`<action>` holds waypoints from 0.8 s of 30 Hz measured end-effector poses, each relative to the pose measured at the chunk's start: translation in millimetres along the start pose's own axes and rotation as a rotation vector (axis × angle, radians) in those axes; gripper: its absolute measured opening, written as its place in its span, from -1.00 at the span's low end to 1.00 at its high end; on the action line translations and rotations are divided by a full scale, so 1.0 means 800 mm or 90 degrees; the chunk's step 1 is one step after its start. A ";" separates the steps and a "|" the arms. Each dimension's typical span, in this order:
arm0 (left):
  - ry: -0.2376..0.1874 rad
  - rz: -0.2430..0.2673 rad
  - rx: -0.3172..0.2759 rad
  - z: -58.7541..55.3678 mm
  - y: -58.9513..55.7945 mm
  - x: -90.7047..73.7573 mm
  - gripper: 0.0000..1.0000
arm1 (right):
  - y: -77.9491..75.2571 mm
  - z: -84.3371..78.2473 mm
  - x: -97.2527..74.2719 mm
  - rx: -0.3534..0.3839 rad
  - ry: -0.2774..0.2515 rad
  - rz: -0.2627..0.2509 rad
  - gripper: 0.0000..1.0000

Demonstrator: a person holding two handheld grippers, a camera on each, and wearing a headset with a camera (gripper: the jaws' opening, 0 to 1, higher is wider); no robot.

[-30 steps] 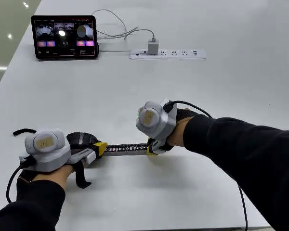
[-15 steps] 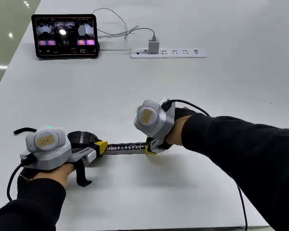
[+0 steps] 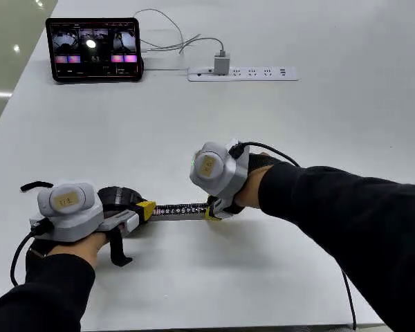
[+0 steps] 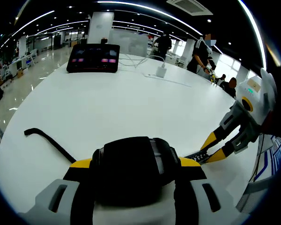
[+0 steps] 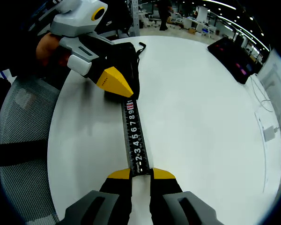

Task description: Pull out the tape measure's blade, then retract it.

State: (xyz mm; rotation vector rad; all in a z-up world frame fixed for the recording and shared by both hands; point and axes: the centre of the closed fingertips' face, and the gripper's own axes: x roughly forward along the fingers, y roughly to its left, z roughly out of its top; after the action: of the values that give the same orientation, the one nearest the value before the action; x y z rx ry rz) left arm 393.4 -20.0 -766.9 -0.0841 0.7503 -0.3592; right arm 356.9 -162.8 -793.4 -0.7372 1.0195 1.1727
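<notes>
The black tape measure case (image 3: 116, 198) lies on the white table (image 3: 277, 138) at the near left, and my left gripper (image 3: 135, 207) is shut on it. In the left gripper view the case (image 4: 131, 168) sits between the yellow-tipped jaws. A short length of the blade (image 3: 180, 208) runs right from the case to my right gripper (image 3: 211, 211), which is shut on the blade's end. In the right gripper view the numbered blade (image 5: 134, 136) stretches from my jaws (image 5: 141, 174) up to the case (image 5: 126, 56).
At the far left stands a tablet (image 3: 93, 50), with a power strip (image 3: 242, 74), a charger and cables beside it. The case's black strap (image 3: 34, 187) trails left. The table's front edge is close below my arms. Several people stand in the background of the left gripper view.
My right gripper has moved left toward the case, and the exposed blade is shorter. The left gripper and the case have stayed in place.
</notes>
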 end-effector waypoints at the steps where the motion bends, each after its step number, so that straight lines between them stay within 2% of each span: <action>1: 0.000 0.000 0.000 0.000 0.000 0.000 0.28 | 0.000 0.000 0.000 0.000 0.000 0.001 -0.81; 24: 0.005 -0.002 -0.002 -0.001 -0.003 0.000 0.28 | 0.003 0.011 0.004 0.009 -0.003 -0.005 -0.81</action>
State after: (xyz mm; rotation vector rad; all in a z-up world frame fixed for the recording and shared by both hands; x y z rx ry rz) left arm 392.3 -21.8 -767.1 -0.0875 0.7587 -0.3619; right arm 357.3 -153.4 -792.8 -0.7265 1.0184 1.1590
